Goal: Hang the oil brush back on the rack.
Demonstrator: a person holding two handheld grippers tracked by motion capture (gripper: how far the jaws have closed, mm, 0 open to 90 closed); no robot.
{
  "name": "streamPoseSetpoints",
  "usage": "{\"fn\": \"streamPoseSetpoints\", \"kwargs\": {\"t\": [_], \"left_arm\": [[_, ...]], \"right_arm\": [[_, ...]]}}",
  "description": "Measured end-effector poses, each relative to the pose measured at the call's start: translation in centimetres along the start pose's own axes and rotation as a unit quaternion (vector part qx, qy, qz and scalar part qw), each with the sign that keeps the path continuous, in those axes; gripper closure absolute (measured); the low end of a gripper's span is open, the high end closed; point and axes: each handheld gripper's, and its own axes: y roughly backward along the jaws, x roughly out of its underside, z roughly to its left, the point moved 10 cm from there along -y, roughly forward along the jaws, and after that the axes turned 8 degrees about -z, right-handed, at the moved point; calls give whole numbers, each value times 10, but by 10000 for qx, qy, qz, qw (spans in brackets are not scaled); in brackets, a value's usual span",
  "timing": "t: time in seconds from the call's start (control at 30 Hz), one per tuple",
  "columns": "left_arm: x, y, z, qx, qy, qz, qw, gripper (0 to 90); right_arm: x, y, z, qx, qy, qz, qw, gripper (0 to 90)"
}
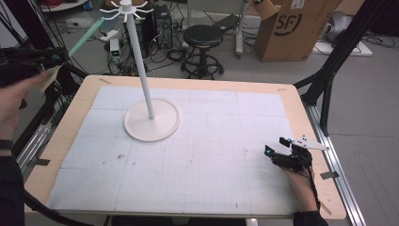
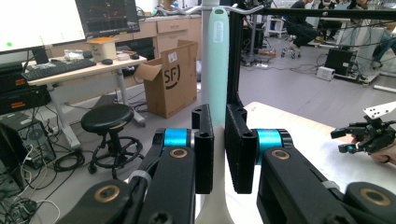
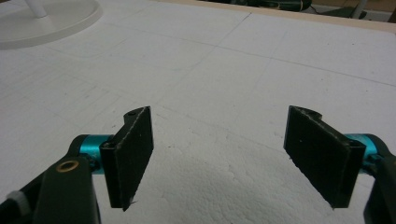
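Left gripper pinches a mint shoehorn pointing lengthwise toward the rack, seemingly just ahead; right gripper rests spread.

Legible marking: "SF" logo printed on the brown cardboard box, seen also in the left gripper view. Other lettering unreadable.

The white mat on the surface is left bare between the right gripper and the stand; passage is blocked only by its upright pole and round base.
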Motion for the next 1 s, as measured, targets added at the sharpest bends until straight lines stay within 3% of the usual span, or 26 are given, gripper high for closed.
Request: {"fn": "streamPoseSetpoints", "kwargs": {"t": [1.0], "left_arm": [[5,-8,-1,33,-3,87,10000,823]], "right_arm": [[0,0,0,-6,-15,-3,10000,235]]}}
